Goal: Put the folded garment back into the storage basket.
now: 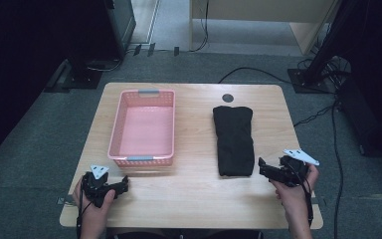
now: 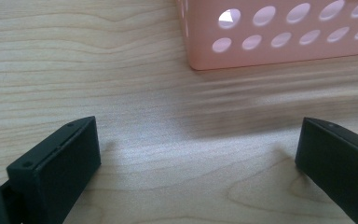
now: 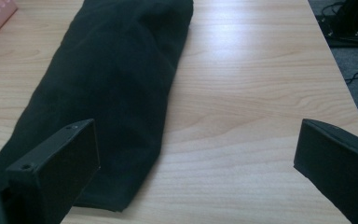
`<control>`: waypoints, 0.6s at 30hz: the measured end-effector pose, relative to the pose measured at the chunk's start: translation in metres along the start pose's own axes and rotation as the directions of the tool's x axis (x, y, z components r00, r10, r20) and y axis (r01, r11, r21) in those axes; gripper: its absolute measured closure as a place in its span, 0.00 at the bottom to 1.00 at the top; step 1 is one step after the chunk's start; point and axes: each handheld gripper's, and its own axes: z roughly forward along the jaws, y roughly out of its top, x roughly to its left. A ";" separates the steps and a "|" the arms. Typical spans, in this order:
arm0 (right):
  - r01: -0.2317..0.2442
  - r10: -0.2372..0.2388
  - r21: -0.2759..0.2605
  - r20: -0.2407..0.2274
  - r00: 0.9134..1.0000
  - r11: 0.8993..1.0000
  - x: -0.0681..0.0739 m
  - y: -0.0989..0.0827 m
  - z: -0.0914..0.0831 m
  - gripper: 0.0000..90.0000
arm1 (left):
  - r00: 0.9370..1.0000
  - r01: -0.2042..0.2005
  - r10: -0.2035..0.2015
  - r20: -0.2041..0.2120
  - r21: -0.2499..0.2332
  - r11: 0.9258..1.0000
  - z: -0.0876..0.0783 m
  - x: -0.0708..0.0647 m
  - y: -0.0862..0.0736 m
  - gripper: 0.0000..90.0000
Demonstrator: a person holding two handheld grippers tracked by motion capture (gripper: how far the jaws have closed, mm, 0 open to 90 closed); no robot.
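On the tabletop (image 1: 194, 194) a folded black cloth (image 1: 234, 139) lies to the right of a pink basket (image 1: 143, 158). Just beside its near end, the right tongs (image 1: 262, 166) are wide open and hold nothing. Near the basket's front, the left tongs (image 1: 124, 182) are wide open and empty too.

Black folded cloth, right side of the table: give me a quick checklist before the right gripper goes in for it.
1. Right gripper open: ok, jaws stand wide apart in the right gripper view.
2. Black folded cloth reachable: ok, its near end lies just ahead of the right gripper.
3. Cloth free of other things: ok, it lies alone on the table, apart from the pink basket.
4. Basket ready to receive: ok, it looks empty in the high view.
5. Left gripper out of the way: ok, open, near the basket's front corner.
6. Cloth's fold holding together when lifted: cannot tell.
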 end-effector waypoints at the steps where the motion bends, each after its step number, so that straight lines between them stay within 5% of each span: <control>1: 0.003 -0.003 -0.001 -0.002 1.000 1.000 0.001 0.001 0.000 0.00 | 1.000 0.000 0.000 0.000 0.000 1.000 0.000 0.000 0.000 0.00; 18: 0.026 -0.027 -0.021 -0.040 0.999 0.999 0.026 0.023 0.011 0.00 | 1.000 0.000 0.000 0.000 0.000 1.000 0.000 0.000 0.000 0.00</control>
